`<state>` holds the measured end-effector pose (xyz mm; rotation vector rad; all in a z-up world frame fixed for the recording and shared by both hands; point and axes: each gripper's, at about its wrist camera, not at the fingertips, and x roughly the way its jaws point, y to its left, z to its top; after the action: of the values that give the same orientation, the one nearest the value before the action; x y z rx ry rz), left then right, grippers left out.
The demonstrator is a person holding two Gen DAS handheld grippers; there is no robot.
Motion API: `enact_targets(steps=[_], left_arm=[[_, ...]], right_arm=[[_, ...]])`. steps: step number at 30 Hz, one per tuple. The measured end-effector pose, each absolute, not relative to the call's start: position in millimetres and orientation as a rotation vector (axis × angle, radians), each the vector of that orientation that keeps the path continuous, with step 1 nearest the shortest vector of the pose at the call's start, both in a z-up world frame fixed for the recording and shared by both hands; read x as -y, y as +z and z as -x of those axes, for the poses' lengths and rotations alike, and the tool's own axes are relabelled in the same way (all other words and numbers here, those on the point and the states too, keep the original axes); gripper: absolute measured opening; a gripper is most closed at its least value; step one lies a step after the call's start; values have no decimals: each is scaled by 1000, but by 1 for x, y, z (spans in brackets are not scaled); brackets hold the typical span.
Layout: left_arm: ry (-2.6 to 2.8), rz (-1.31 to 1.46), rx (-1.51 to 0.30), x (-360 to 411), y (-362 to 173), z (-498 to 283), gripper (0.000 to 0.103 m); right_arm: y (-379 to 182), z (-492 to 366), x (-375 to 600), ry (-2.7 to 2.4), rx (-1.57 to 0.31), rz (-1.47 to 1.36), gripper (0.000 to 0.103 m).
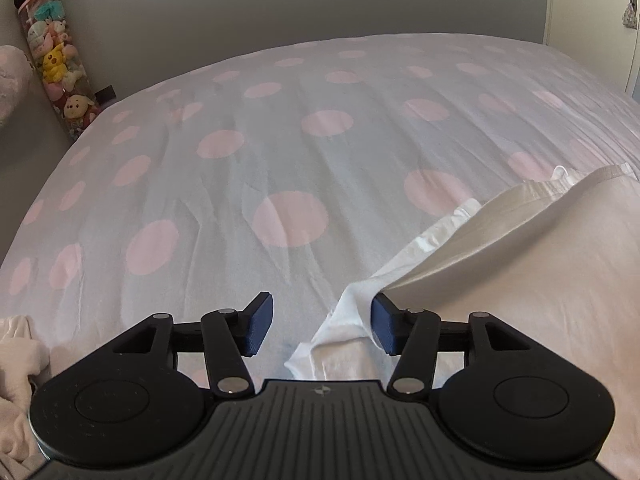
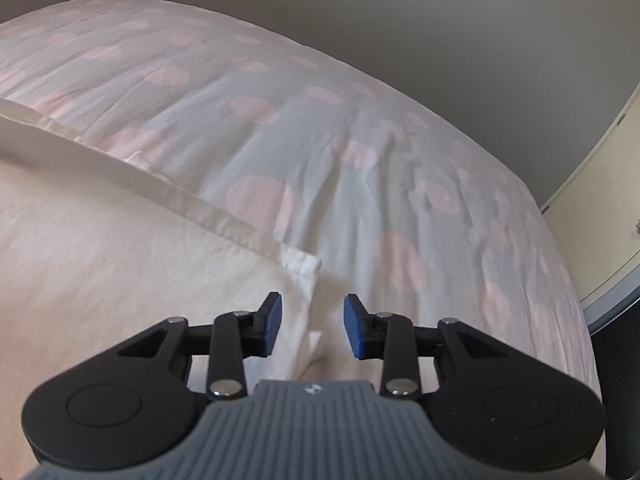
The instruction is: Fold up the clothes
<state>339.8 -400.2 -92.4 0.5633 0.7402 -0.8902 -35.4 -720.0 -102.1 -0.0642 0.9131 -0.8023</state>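
A pale pink garment (image 1: 520, 280) with a cream ribbed hem lies on the bed at the right of the left wrist view; a white layer (image 1: 352, 320) of it shows underneath. My left gripper (image 1: 322, 326) is open at the garment's left edge, and the white fabric lies between its blue pads. In the right wrist view the same garment (image 2: 100, 248) fills the left, its hem running diagonally to a white corner (image 2: 306, 268). My right gripper (image 2: 312, 328) is open over that corner, with fabric lying between its pads.
The bed cover (image 1: 280, 160) is white with pink dots. A tall clear tube of plush toys (image 1: 60, 64) stands by the wall at the far left. More crumpled pale fabric (image 1: 16, 380) lies at the near left. A door (image 1: 592, 8) is at the far right.
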Motion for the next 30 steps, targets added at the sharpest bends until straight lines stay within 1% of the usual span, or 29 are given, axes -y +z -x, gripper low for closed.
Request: enact_targets(steps=[2, 11, 14, 16, 24, 26, 30], left_arm=[[-883, -544, -757, 396, -82, -335, 54], [-735, -459, -789, 383, -48, -342, 55], [-714, -352, -818, 369, -42, -345, 55], [-759, -308, -838, 356, -44, -337, 55], [-857, -348, -825, 280, -81, -268, 55], [-865, -397, -812, 263, -91, -247, 55], [-898, -525, -757, 243, -108, -208, 55]], right_arm=[[-99, 53, 701, -791, -910, 41, 37], [-101, 125, 638, -785, -903, -108, 38], [-104, 143, 623, -792, -886, -164, 38], [-106, 155, 614, -797, -874, -201, 38], [-122, 198, 585, -873, -745, -411, 39], [-124, 201, 572, -879, -727, -406, 39], [-128, 195, 546, -852, -760, -267, 39]])
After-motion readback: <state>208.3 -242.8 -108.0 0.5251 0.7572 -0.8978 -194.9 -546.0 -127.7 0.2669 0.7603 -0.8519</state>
